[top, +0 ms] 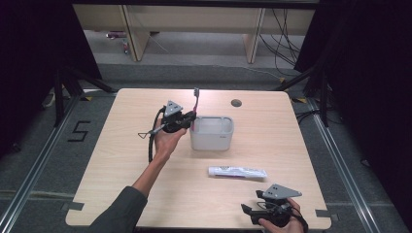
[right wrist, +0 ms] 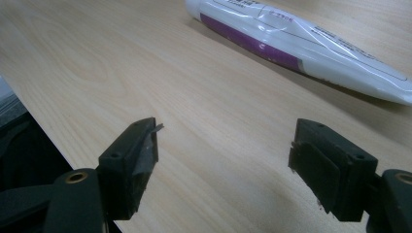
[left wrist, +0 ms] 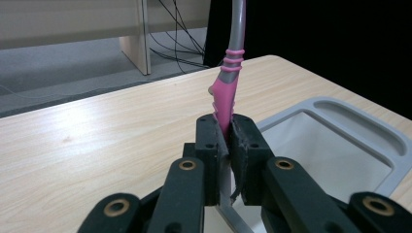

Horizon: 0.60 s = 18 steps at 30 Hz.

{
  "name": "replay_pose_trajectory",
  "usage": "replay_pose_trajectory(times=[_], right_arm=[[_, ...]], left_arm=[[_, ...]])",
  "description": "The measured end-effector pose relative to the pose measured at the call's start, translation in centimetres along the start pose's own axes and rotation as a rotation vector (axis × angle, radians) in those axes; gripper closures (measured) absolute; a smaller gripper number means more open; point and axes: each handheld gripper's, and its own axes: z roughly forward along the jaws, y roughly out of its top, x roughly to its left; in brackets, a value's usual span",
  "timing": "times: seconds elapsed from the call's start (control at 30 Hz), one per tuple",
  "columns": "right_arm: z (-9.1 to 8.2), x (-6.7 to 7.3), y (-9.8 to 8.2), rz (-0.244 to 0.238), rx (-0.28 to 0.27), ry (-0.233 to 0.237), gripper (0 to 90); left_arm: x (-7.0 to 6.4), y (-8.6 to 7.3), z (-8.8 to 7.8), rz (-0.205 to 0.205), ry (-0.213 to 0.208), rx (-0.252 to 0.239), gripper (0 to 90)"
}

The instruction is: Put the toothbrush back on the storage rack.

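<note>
A pink and grey toothbrush (top: 195, 104) (left wrist: 227, 82) stands upright, head up, in my left gripper (top: 190, 120) (left wrist: 227, 138), which is shut on its pink handle. This gripper hovers at the left rim of a grey rectangular cup (top: 212, 133) (left wrist: 340, 141) at the table's middle. A white and purple toothpaste tube (top: 237, 172) (right wrist: 296, 41) lies flat in front of the cup. Near the table's front right edge my right gripper (top: 248, 213) (right wrist: 223, 160) stands open over bare wood, nothing between its jaws, with the tube a short way beyond it.
The light wooden table (top: 121, 160) has a round cable hole (top: 236, 103) at the back. Beyond it lie grey floor, cables and wooden furniture legs. Dark curtains and tripod legs flank both sides.
</note>
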Motion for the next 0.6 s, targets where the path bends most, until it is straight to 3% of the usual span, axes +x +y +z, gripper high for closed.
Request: replay_pose_trajectory(times=[0.6], right_arm=[[0.07, 0.03, -0.03, -0.004, -0.005, -0.001, 25.7]], left_arm=[[-0.41, -0.27, -0.05, 0.049, 0.050, 0.030, 78.6]])
